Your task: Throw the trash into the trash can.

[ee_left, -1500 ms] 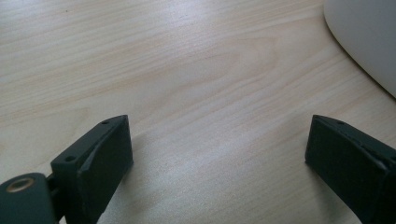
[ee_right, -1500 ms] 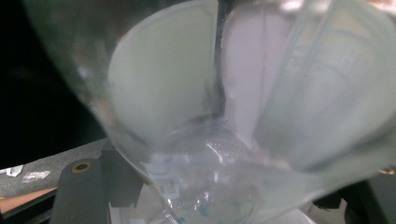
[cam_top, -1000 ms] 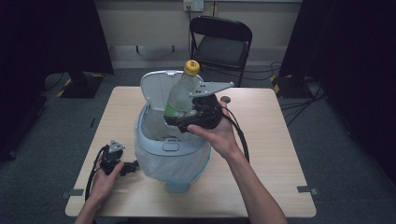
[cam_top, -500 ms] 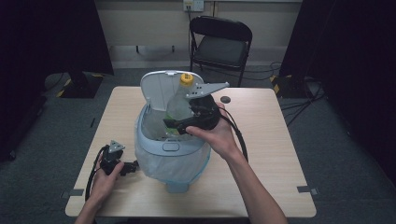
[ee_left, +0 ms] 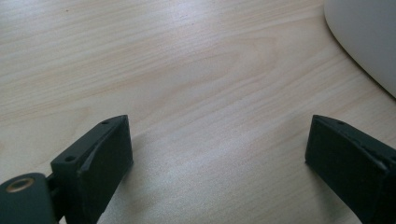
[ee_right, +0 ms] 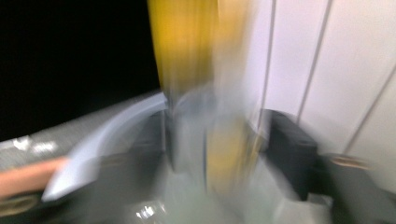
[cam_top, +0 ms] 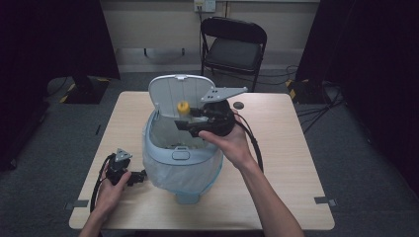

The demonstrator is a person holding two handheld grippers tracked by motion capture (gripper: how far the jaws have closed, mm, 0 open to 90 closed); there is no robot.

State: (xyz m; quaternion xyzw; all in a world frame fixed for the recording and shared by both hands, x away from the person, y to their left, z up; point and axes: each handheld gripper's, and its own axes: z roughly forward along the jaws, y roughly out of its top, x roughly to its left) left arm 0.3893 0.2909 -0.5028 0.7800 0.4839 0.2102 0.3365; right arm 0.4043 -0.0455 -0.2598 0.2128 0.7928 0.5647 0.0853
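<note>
A light blue bin (cam_top: 181, 156) with a white liner stands mid-table, its lid (cam_top: 173, 93) tipped up at the back. A clear bottle with a yellow cap (cam_top: 183, 106) is upright in the bin's mouth, its body down inside. My right gripper (cam_top: 191, 126) hovers over the bin's right rim. In the right gripper view the bottle (ee_right: 224, 140) is a vertical blur between the jaws, which stand apart from it, with the lid (ee_right: 336, 70) behind. My left gripper (cam_top: 140, 176) rests on the table left of the bin, open (ee_left: 219, 154) and empty, with the bin's side (ee_left: 373, 42) nearby.
A black folding chair (cam_top: 232, 49) stands behind the table. A small dark round spot (cam_top: 239, 105) lies on the tabletop (cam_top: 296, 148) right of the lid. Cables trail from both grippers. Bare wood lies on the table's right side and far left.
The bottle has dropped from above the right gripper down into the bin, its cap now below the lid's top. The right gripper has let go. The left gripper has not moved.
</note>
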